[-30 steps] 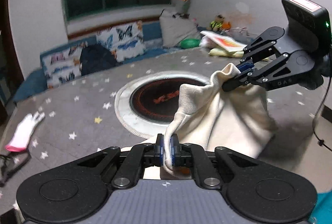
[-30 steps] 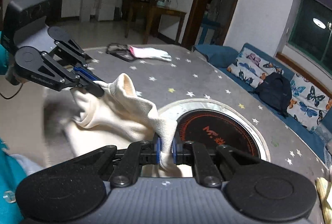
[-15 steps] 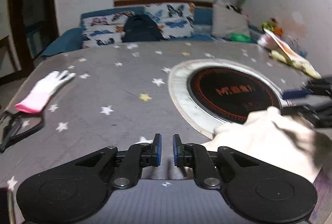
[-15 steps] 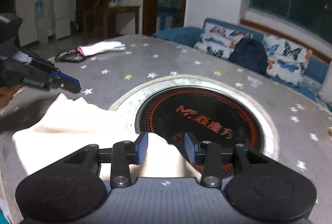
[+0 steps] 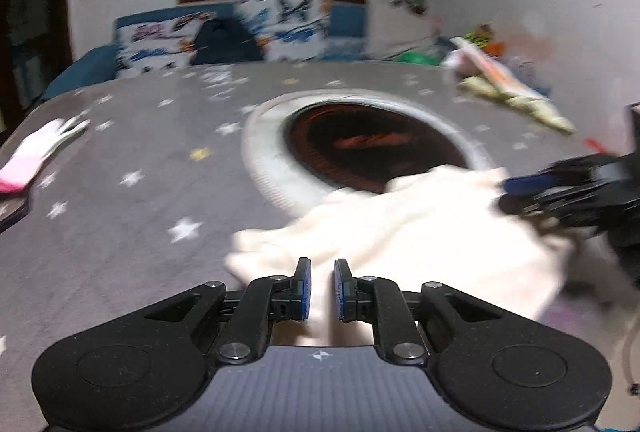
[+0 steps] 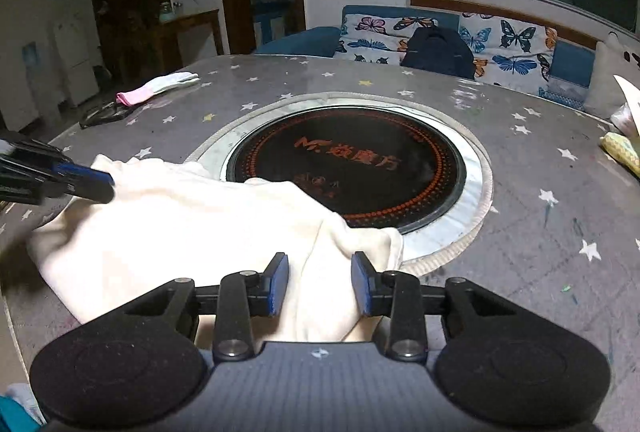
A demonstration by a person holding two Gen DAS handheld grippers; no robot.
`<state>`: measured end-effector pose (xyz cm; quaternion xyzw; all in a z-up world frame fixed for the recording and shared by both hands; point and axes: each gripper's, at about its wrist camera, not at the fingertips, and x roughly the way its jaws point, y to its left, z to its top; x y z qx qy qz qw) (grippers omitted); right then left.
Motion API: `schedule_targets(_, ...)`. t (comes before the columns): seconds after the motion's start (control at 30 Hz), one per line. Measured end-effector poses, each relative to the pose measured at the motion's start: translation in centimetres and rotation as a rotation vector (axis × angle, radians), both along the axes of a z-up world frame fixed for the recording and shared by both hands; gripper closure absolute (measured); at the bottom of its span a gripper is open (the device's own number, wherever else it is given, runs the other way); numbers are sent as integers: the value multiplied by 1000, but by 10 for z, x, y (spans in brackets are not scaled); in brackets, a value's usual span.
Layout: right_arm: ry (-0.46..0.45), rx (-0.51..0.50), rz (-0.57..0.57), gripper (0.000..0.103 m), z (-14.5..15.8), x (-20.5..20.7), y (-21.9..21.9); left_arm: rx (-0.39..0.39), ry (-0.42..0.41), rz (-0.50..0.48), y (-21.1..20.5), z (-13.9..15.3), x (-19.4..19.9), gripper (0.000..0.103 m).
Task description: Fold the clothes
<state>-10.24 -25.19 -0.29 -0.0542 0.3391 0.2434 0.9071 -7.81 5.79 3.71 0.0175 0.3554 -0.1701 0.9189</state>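
Star-patterned grey table [image 5: 120, 232] carried a cream garment [image 5: 420, 232] at its near edge, overlapping the round cooktop [image 5: 372, 147]; left gripper [image 5: 319, 290] jaws slightly apart, empty. Right wrist view: right gripper [image 6: 320, 284] jaws wide apart above the garment [image 6: 180, 228], which lay flat.

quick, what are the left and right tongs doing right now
Left tongs: open a little, holding nothing, over the cream cloth.
Right tongs: open wide, holding nothing, cloth lying between them.
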Motion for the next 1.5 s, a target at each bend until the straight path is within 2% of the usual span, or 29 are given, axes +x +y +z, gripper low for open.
schedule_targets(0.1,-33,-8,0,70,10,-1,2,-63,14,39,19,1,3,89)
schedule_targets(0.27,-64,9,49,70,16,7,23,-82,-29,37,16,12,4,89)
schedule_targets(0.47,-58,0,93,70,1,28,58,-37,-39,-44,-16,7,23,89)
schedule_targets(0.63,-39,-48,78,70,-9,38,68,37,-29,0,-23,-6,48,87)
schedule_targets(0.77,-50,-25,59,69,2,32,66,14,-50,16,-21,3,44,87)
schedule_targets(0.9,-55,7,97,69,9,25,73,-18,-81,-71,-34,12,28,87)
schedule_targets(1.03,-42,6,99,69,5,26,80,12,-58,-84,-48,3,35,87)
schedule_targets(1.2,-23,3,78,69,0,31,82,9,-36,-60,-47,-7,50,87)
schedule_targets(1.27,-36,14,78,69,9,25,72,2,-30,-55,-45,-6,51,87)
schedule_targets(1.5,-58,22,116,69,20,-41,34,7,-36,-53,-45,-6,50,85)
